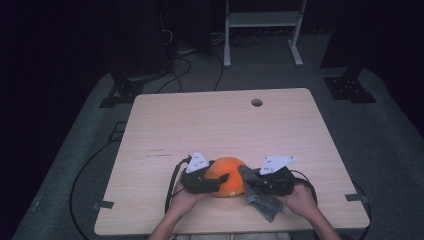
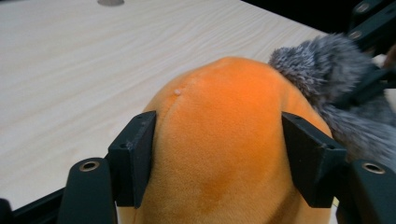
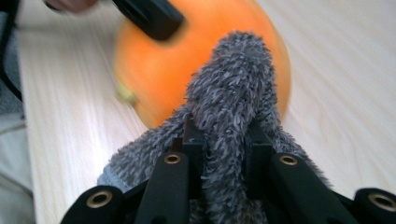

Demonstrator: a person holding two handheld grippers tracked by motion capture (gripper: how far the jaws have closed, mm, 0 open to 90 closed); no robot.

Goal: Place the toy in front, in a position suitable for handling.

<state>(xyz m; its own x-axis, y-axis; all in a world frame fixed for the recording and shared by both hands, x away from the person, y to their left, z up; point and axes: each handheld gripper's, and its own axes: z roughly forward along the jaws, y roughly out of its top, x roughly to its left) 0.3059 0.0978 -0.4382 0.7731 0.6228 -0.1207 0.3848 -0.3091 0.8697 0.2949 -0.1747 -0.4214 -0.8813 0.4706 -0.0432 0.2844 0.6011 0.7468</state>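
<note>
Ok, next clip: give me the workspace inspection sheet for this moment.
Surface: light wooden table, round hole near the far edge.
Job's things: orange plush toy; grey fuzzy cloth against it.
Clutter: nothing seen.
Grippers: left gripper straddles the plush, pads at its sides; right gripper shut on the cloth.
Cables: black cable loops from the left gripper; more on the floor.
Surroundings: dark room, white metal stand behind.

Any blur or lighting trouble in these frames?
High view: room around the table is very dark. Left gripper view: sharp on the orange plush. Right gripper view: plush and left gripper smeared by blur, grey fuzzy cloth crisp.
</note>
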